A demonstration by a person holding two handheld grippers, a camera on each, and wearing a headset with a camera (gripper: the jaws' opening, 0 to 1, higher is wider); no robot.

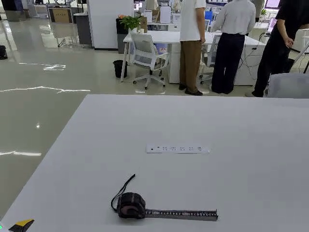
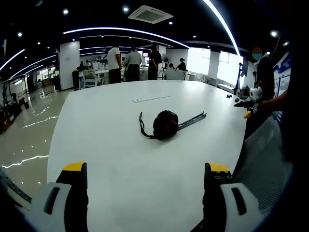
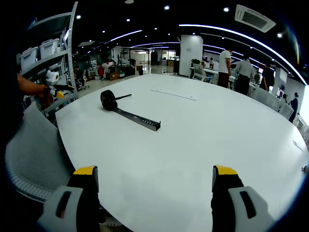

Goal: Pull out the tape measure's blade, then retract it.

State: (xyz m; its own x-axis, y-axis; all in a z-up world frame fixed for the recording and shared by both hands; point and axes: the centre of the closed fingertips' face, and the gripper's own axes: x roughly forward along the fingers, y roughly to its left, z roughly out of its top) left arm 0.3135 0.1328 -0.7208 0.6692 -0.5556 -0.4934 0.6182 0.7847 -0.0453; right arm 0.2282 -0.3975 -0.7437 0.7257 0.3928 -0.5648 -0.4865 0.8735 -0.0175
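Observation:
A black tape measure (image 1: pixel 131 205) lies on the white table (image 1: pixel 241 125) near its front edge, with a black wrist strap curling off to the left. Its blade (image 1: pixel 182 213) is pulled out flat to the right, and nothing touches it. My left gripper (image 2: pixel 145 175) is open, well short of the tape measure (image 2: pixel 166 124); one of its yellow fingertips (image 1: pixel 21 224) shows at the head view's lower left corner. My right gripper (image 3: pixel 154 176) is also open and empty, with the tape measure (image 3: pixel 108 100) and blade (image 3: pixel 139 119) far ahead on its left.
A white power strip (image 1: pixel 177 149) lies flat in the middle of the table. Beyond the far edge, three people (image 1: pixel 234 43) stand at a desk next to a white office chair (image 1: pixel 145 55). Glossy floor lies to the left.

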